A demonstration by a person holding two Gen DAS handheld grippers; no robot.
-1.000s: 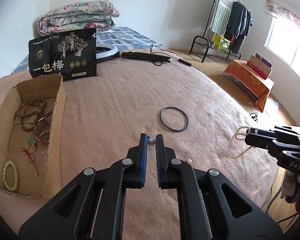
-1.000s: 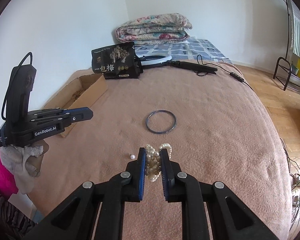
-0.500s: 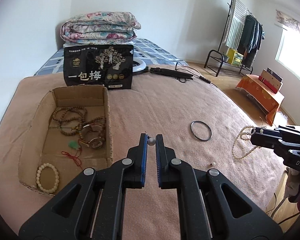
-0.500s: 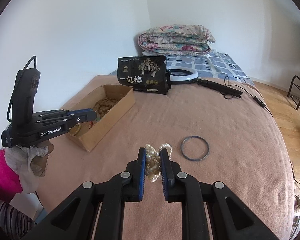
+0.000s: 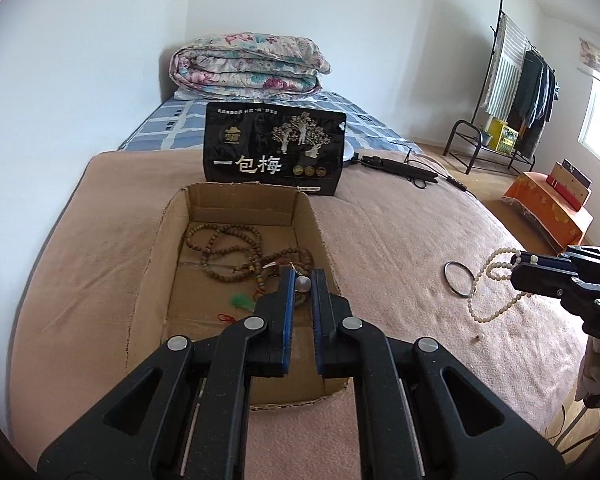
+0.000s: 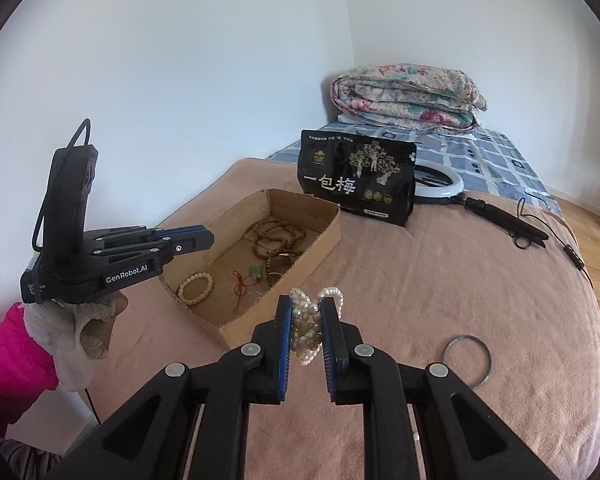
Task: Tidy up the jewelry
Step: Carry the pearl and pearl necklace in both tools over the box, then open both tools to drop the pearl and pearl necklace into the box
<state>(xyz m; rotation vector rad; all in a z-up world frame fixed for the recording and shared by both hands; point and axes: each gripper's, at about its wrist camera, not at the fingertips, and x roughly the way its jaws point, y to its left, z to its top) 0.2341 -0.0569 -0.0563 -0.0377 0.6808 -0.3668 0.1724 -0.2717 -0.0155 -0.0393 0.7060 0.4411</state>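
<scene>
My left gripper point(image 5: 302, 282) is shut on a small pearl bead point(image 5: 302, 283) and holds it above the open cardboard box point(image 5: 236, 200). The box holds brown wooden bead strands point(image 5: 224, 242), a green pendant on red cord point(image 5: 242, 302) and a cream bracelet point(image 6: 196, 288). My right gripper point(image 6: 306, 312) is shut on a bunched white pearl necklace point(image 6: 308, 320), held above the pink blanket just right of the box point(image 6: 300, 264). In the left wrist view the necklace point(image 5: 490, 284) dangles from the right gripper point(image 5: 518, 270). A dark bangle point(image 6: 465, 360) lies on the blanket.
A black snack bag point(image 5: 274, 154) stands behind the box. A ring light point(image 6: 436, 184) with its cable and a folded floral quilt point(image 5: 246, 66) lie further back. A small dark speck point(image 5: 476, 338) lies on the blanket point(image 5: 380, 248). A clothes rack point(image 5: 512, 80) stands far right.
Both grippers have swung left toward the box with their loads. The left gripper with the bead has come over the box; the right gripper with the necklace is closer to the box's side.
</scene>
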